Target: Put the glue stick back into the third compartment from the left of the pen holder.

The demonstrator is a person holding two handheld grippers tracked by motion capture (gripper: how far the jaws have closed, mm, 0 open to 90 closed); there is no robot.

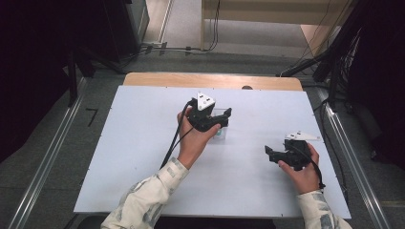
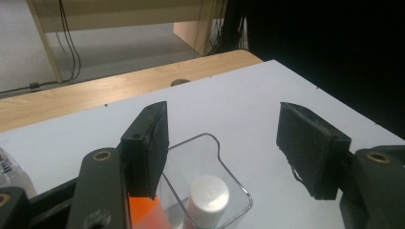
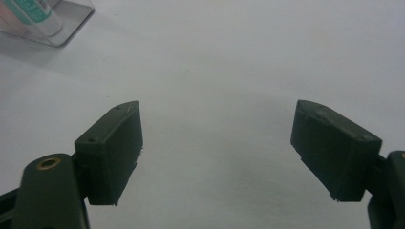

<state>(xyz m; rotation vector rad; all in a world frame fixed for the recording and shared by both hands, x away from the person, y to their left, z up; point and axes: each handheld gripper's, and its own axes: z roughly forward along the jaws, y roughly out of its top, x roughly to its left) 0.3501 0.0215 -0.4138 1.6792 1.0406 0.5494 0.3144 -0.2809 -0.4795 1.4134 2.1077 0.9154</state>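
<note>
Hovering mid-worktop with left tool (image 2: 222,143) spread apart over clear container (image 2: 210,186), seemingly releasing it; right tool (image 3: 215,148) spread, idle near right edge.

Low in the left gripper view, a clear, glossy plastic container (image 2: 210,157) holds a white bottle cap (image 2: 207,194) of smooth, matt plastic. The pads (image 2: 308,148) look like matt black rubber, slightly rough. The table (image 1: 143,143) is a smooth, matt white board, its upper edge (image 1: 210,79) bare pale wood.
</note>
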